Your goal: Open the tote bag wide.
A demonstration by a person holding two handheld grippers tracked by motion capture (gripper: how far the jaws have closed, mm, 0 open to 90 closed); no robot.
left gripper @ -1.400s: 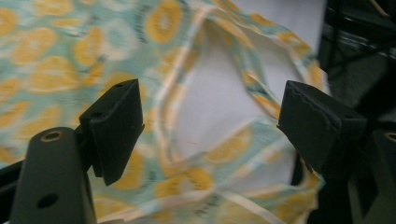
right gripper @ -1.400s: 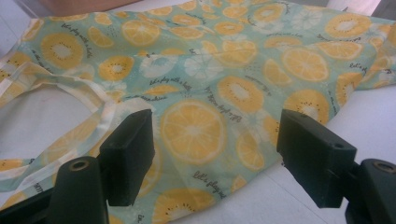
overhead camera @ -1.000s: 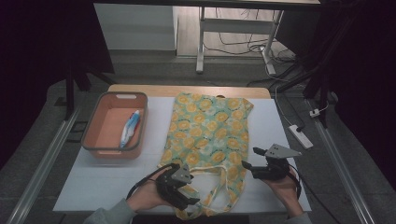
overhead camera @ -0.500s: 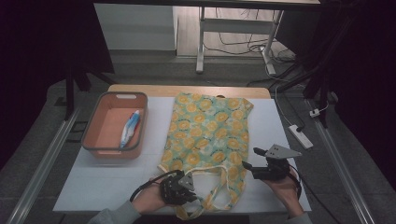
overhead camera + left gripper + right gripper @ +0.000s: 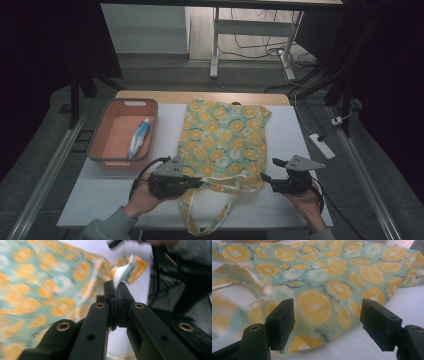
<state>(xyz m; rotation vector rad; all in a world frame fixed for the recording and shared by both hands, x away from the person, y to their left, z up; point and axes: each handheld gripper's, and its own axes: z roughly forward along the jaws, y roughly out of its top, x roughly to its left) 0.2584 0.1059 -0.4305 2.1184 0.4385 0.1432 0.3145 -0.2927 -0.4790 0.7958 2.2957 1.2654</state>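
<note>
A tote bag (image 5: 225,140) printed with orange slices on pale green lies flat in the middle of the white table (image 5: 100,200). Its handles (image 5: 205,222) trail over the front edge. My left gripper (image 5: 199,183) sits at the bag's near left edge. In the left gripper view my left gripper (image 5: 116,291) is shut on a fold of the bag's fabric (image 5: 122,271). My right gripper (image 5: 270,171) stands open at the bag's near right corner. In the right gripper view, the right gripper (image 5: 327,315) has its jaws spread wide just above the bag (image 5: 324,277), holding nothing.
An orange basket (image 5: 100,135) stands at the table's left with a white and blue tube (image 5: 139,137) lying in it. A white power strip (image 5: 321,145) lies on the floor to the right. A desk frame and cables stand beyond the far edge.
My left gripper has moved away from the front edge and a little left, taking the bag's fabric with it. The right gripper has hardly moved.
</note>
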